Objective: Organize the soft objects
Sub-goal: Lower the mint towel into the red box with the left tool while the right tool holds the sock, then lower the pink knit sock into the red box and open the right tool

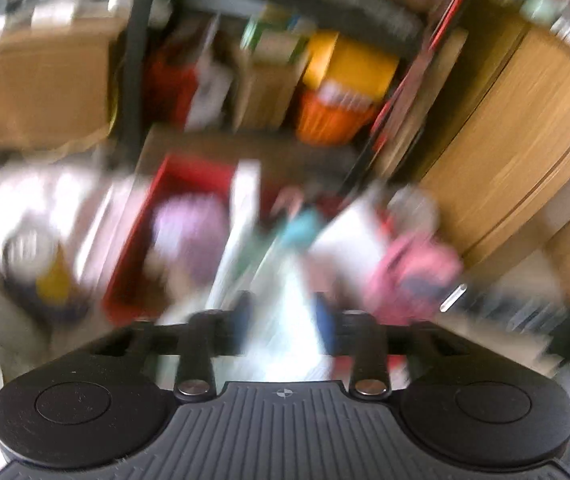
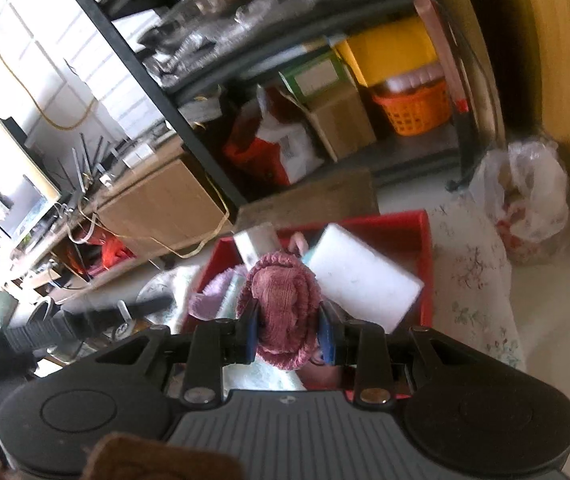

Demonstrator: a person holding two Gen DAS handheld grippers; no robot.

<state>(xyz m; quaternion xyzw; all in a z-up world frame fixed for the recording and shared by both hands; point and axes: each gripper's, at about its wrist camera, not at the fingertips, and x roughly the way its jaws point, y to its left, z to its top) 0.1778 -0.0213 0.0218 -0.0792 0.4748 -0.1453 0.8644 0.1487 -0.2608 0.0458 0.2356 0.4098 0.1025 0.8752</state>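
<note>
My right gripper [image 2: 288, 330] is shut on a dusty-pink knitted hat [image 2: 281, 300] and holds it above the near edge of a red bin [image 2: 425, 240]. The bin holds a white foam block [image 2: 361, 276], a lilac soft item [image 2: 209, 296] and other pieces. The left wrist view is badly blurred. In it my left gripper [image 1: 285, 324] hangs over the same red bin [image 1: 125, 280], with the lilac item [image 1: 189, 232], a teal item [image 1: 305, 228] and white foam [image 1: 349, 232] in view. Its blue pads stand apart with nothing clearly between them.
A black metal shelf [image 2: 153, 80] behind the bin carries cardboard boxes, a yellow box and an orange basket [image 2: 417, 108]. A floral cloth [image 2: 473, 272] lies to the right, with a plastic bag [image 2: 525, 196] by a wooden cabinet. A pink bundle [image 1: 413, 276] lies right of the bin.
</note>
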